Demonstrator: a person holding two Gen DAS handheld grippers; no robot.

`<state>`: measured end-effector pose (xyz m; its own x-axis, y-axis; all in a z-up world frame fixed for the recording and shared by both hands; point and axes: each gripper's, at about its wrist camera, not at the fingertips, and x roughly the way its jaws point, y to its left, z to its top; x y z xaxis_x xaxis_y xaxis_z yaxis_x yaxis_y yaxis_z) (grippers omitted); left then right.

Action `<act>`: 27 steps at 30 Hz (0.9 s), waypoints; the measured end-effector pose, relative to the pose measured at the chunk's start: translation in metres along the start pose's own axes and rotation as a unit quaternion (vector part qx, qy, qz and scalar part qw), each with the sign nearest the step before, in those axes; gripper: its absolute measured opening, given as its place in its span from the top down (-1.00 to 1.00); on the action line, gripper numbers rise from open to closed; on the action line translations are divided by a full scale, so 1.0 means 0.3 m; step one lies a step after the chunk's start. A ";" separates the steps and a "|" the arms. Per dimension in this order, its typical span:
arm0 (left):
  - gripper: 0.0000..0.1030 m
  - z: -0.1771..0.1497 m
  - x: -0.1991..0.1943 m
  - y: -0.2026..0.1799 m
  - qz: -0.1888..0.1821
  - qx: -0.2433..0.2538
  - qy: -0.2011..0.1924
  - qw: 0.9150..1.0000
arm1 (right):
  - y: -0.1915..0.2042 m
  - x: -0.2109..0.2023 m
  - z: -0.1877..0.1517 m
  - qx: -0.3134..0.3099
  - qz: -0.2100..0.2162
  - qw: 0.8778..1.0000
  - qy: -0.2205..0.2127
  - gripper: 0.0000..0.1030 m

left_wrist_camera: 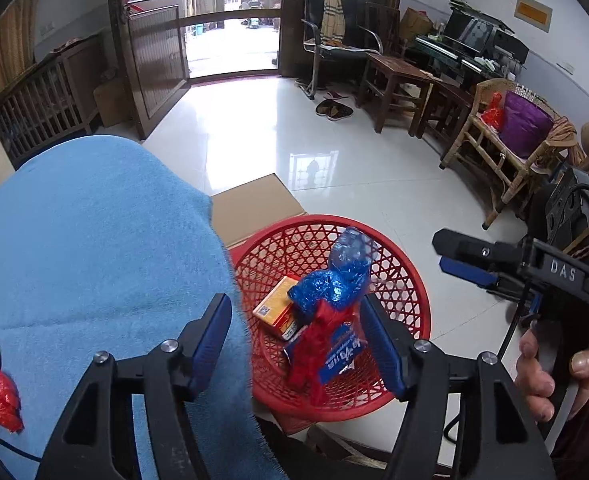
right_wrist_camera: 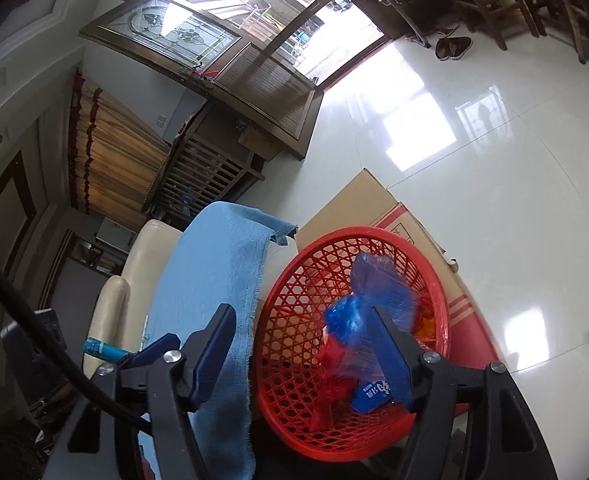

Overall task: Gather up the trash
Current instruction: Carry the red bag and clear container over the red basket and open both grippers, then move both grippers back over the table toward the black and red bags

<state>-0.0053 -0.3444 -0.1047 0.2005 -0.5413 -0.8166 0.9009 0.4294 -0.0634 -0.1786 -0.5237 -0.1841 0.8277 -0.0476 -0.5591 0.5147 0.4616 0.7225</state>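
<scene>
The left gripper [left_wrist_camera: 296,344] is hovering with its jaws spread wide over a red mesh basket [left_wrist_camera: 406,280], where a crumpled blue-and-red plastic wrapper [left_wrist_camera: 334,304] is sitting against a small orange box [left_wrist_camera: 276,312]. A blue towel [left_wrist_camera: 94,240] is covering the surface beside the basket, with a red foil wrapper [left_wrist_camera: 2,398] lying on it. The right gripper [left_wrist_camera: 454,256], held in a hand [left_wrist_camera: 542,376], is pointing in from the side.
</scene>
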 end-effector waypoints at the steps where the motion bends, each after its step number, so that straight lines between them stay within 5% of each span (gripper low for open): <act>1: -0.31 -0.008 -0.013 0.012 0.004 -0.003 -0.003 1.000 | 0.006 -0.008 0.001 -0.002 0.000 1.000 -0.004 -0.40; 13: -0.32 -0.294 -0.296 0.196 0.103 -0.049 -0.055 0.992 | 0.227 0.023 -0.063 -0.093 0.005 0.996 0.005 -0.40; 19: -0.40 -0.456 -0.447 0.385 0.179 -0.111 -0.080 0.974 | 0.444 0.136 -0.164 -0.161 0.023 0.985 0.056 -0.40; 27: -0.40 -0.651 -0.610 0.615 0.277 -0.177 -0.098 0.939 | 0.799 0.353 -0.374 -0.250 0.061 0.957 0.137 -0.38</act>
<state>0.0490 -0.0250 -0.0789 0.6992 -0.2724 -0.6610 0.4602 0.8790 0.1245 0.0073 -0.3186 -0.1158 0.7504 0.2361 -0.6174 0.1894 0.8181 0.5430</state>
